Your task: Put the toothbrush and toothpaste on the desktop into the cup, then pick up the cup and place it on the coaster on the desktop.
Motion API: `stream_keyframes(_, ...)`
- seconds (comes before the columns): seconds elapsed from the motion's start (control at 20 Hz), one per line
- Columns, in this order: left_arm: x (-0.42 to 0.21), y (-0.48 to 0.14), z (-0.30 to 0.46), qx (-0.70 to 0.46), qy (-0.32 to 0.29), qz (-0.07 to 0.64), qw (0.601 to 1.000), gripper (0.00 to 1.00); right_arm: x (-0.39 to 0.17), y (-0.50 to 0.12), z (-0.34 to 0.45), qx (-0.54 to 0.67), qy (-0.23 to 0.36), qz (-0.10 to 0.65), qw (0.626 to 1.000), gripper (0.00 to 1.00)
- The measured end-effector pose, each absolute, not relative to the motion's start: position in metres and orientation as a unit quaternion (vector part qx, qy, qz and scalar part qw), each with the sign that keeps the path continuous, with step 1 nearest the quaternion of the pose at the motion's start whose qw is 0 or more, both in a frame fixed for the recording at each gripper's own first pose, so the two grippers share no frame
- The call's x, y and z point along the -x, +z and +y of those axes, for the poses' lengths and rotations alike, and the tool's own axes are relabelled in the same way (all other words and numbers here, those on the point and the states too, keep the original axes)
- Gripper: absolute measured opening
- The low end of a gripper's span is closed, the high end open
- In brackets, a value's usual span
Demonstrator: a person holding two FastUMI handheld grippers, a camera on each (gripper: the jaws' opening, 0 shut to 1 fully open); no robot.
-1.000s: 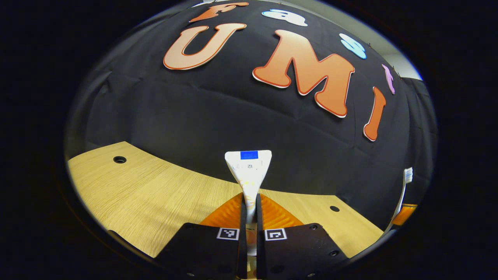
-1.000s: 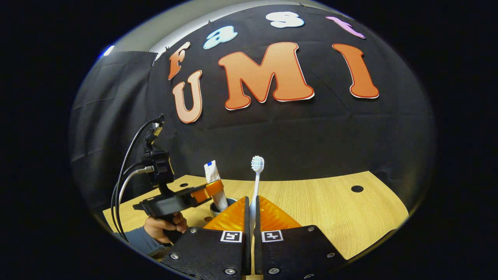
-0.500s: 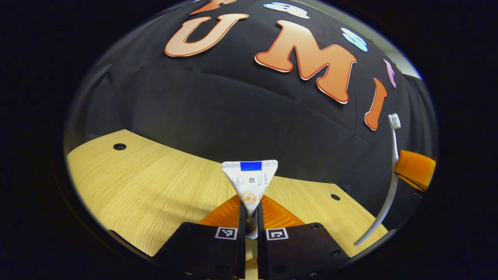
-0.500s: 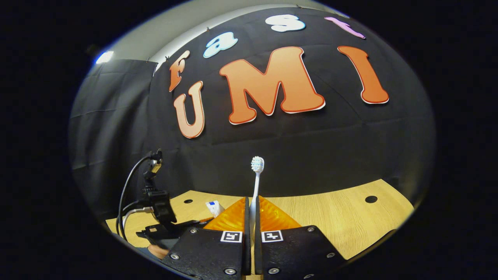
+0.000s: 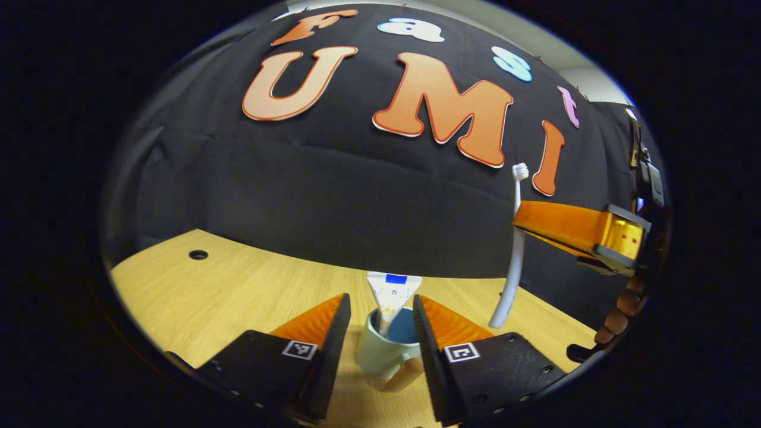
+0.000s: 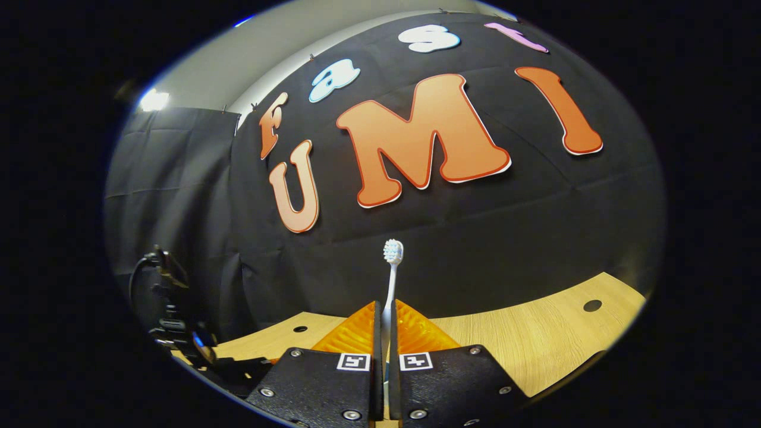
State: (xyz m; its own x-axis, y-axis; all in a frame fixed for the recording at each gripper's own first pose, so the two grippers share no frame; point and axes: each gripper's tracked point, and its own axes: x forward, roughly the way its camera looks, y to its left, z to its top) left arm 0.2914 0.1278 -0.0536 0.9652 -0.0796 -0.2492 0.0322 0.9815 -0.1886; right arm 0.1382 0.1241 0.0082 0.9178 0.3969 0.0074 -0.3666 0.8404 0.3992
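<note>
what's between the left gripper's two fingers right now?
In the left gripper view, the left gripper is open, and the cup stands on the desktop between its fingers, untouched by either. The toothpaste stands inside the cup.

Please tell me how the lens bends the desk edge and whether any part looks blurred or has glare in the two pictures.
Left gripper view: the desktop far edge curves; the cup and toothpaste look sharp, without glare. Right gripper view: the desk edge bows too; the toothbrush is sharp; a bright ceiling light glares at upper left.
</note>
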Motion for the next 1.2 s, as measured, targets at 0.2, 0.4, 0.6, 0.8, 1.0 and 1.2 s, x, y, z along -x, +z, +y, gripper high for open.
stream_keyframes(0.2, -0.265, -0.027, 0.143, 0.098, -0.020, 0.099, 0.990, 0.89, -0.148, 0.018, 0.128, -0.209, 0.199, 0.010, 0.957, 0.04)
stream_keyframes(0.4, -0.245, -0.007, 0.152, 0.079, -0.008, 0.083, 0.993, 0.93, -0.158, 0.027, 0.137, -0.214, 0.204, -0.022, 0.955, 0.04)
stream_keyframes(0.6, -0.220, 0.016, 0.158, 0.065, -0.007, 0.042, 0.997, 0.93, -0.167, 0.010, 0.150, -0.216, 0.205, -0.017, 0.954, 0.04)
stream_keyframes(0.8, -0.201, 0.020, 0.171, 0.049, 0.008, 0.035, 0.998, 0.92, -0.172, -0.009, 0.172, -0.227, 0.220, -0.010, 0.949, 0.04)
stream_keyframes(1.0, -0.190, 0.012, 0.180, 0.043, 0.016, 0.045, 0.998, 0.92, -0.176, -0.030, 0.183, -0.211, 0.214, 0.003, 0.954, 0.04)
stream_keyframes(1.2, -0.187, -0.005, 0.180, 0.051, 0.018, 0.064, 0.997, 0.93, -0.172, -0.043, 0.190, -0.193, 0.225, 0.014, 0.955, 0.07)
